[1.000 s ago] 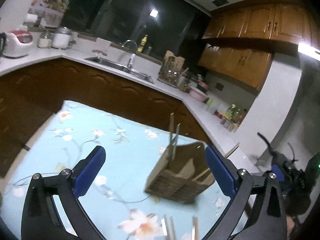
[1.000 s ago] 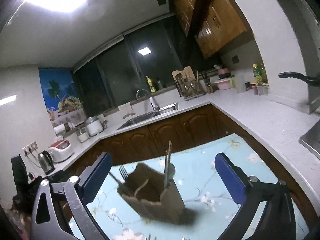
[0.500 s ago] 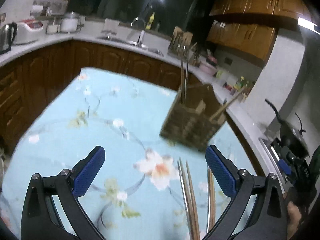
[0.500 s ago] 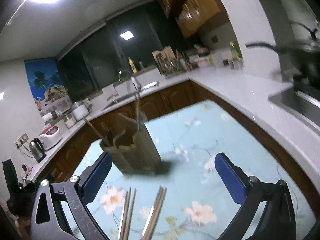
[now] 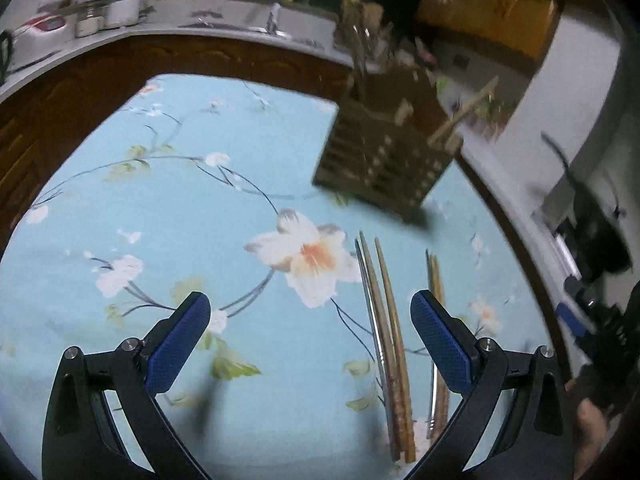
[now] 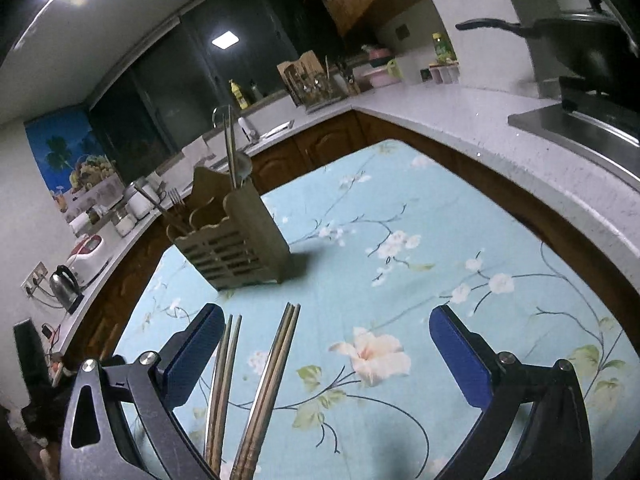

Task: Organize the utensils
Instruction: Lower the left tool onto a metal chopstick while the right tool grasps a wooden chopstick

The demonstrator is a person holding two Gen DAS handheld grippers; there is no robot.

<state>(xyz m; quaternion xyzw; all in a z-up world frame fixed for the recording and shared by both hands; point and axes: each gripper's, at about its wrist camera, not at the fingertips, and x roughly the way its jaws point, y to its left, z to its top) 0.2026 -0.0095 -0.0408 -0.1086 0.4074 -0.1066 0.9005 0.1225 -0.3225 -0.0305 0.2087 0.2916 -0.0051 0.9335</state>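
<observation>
Partway through I'd say: the wooden caddy [image 6: 234,236] already holds a few utensils, though I can't make out which. Two chopstick bundles [image 6: 256,392] lie on the tablecloth [image 6: 400,280] just in front of the caddy. My left gripper [image 5: 308,340] and right gripper [image 6: 324,356] both gape wide, empty.

Black claw [image 5: 306,326] arms w/ blue textured pads [image 5: 178,346], silver screws.

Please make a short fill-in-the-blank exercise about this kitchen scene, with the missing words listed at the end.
1. The chopsticks lie flat on the ____ floral tablecloth.
2. Both the left claw and the right claw are ____ and hold nothing.
3. The wooden utensil holder stands ____ the chopsticks, farther from the claws.
4. A black pan sits on the ____.

Missing words: blue; open; behind; stove
</observation>
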